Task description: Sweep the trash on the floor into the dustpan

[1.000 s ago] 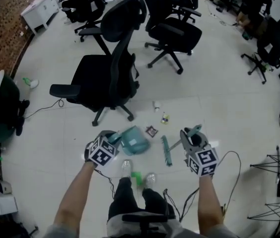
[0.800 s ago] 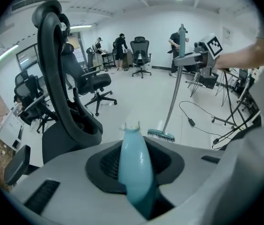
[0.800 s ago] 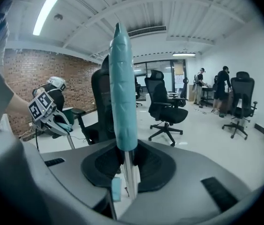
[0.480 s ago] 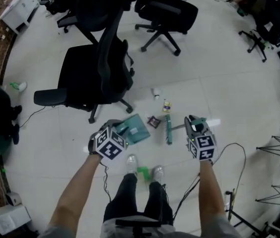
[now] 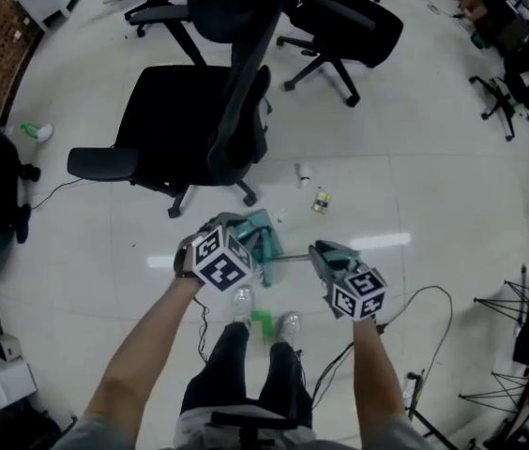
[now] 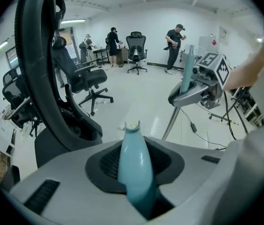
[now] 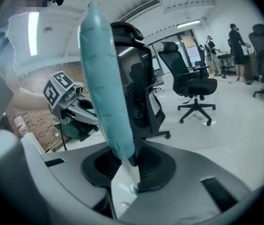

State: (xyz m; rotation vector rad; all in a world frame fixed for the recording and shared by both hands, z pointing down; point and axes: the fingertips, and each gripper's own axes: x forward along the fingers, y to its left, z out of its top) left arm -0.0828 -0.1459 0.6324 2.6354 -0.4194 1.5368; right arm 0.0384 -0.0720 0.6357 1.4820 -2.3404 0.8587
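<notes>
White tiled floor (image 5: 415, 186): trash (image 5: 321, 201) lies ahead, unswept. Left gripper (image 5: 238, 239) pinches the dustpan (image 5: 263, 242) by its handle. Right gripper (image 5: 325, 256) jaws are opening slightly with the broom (image 5: 293, 257) handle between them. I judge we are still positioning; next, ground the dustpan and sweep toward it.

One camera overhead on the head, one riding close on each gripper.
The head view looks steeply down: legs (image 5: 241, 373) at 6 o'clock, black office chair (image 5: 185, 125) at 12, left gripper (image 5: 238, 244) and right gripper (image 5: 325, 254) near centre. The left gripper view looks along its jaws, clamped on the dustpan handle (image 6: 134, 168), across the room: chair close at 9 o'clock, right gripper at 2, jaws opening round the broom handle (image 6: 186, 69). The right gripper view tilts upward: chair at centre, left gripper at 9.
</notes>
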